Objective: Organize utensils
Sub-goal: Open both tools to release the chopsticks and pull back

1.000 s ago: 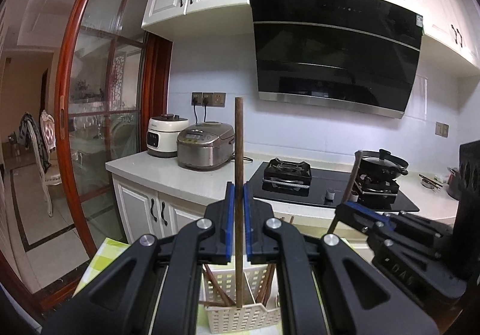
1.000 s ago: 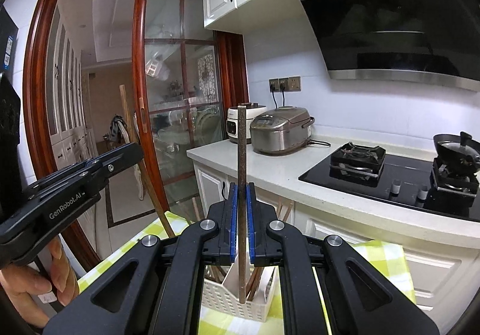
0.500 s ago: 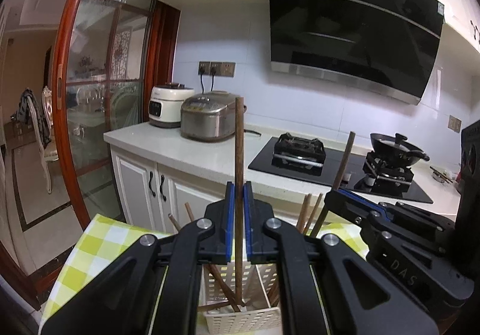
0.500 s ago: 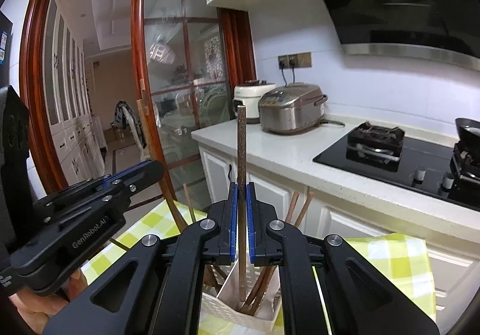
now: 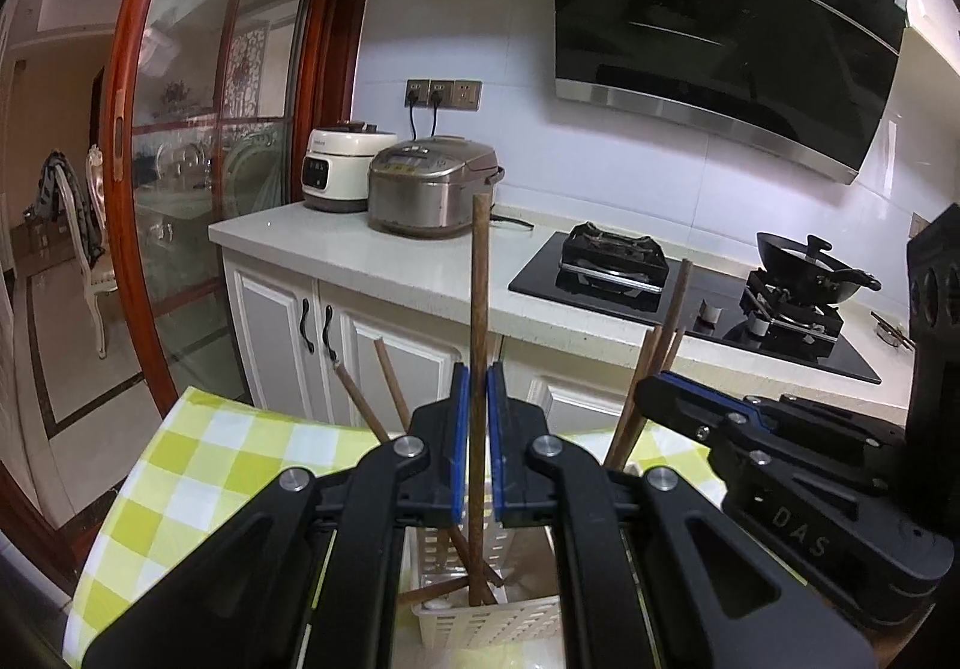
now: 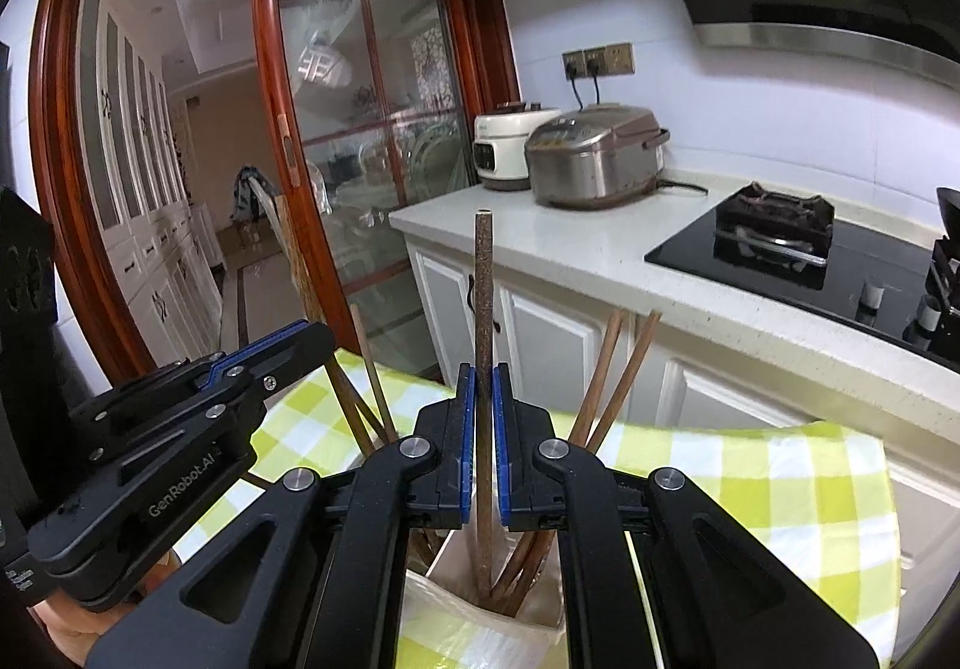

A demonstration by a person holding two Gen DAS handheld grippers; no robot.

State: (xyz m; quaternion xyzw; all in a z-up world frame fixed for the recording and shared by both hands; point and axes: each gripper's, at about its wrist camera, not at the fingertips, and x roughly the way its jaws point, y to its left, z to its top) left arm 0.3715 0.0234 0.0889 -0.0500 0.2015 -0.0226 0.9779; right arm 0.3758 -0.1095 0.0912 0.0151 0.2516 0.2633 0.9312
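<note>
My left gripper (image 5: 474,387) is shut on an upright brown chopstick (image 5: 478,309) whose lower end dips into a white perforated utensil basket (image 5: 480,627). My right gripper (image 6: 483,387) is shut on another upright brown chopstick (image 6: 483,297); its tip sits inside the same basket (image 6: 480,633). Several more chopsticks (image 6: 606,375) lean in the basket's compartments. Each gripper shows in the other's view: the right gripper (image 5: 654,390) at the right side, the left gripper (image 6: 312,336) at the left side. The basket stands on a yellow-and-white checked cloth (image 5: 198,477).
Behind the table runs a white counter (image 5: 384,255) with two rice cookers (image 5: 432,186), a black gas hob (image 5: 618,264) and a wok (image 5: 810,267). A range hood (image 5: 720,39) hangs above. A red-framed glass door (image 5: 198,129) is on the left. A hand (image 6: 60,621) shows low left.
Both grippers have sunk with their chopsticks toward the basket; the chopstick tips now reach deeper into it, and more of the checked cloth and leaning chopsticks show.
</note>
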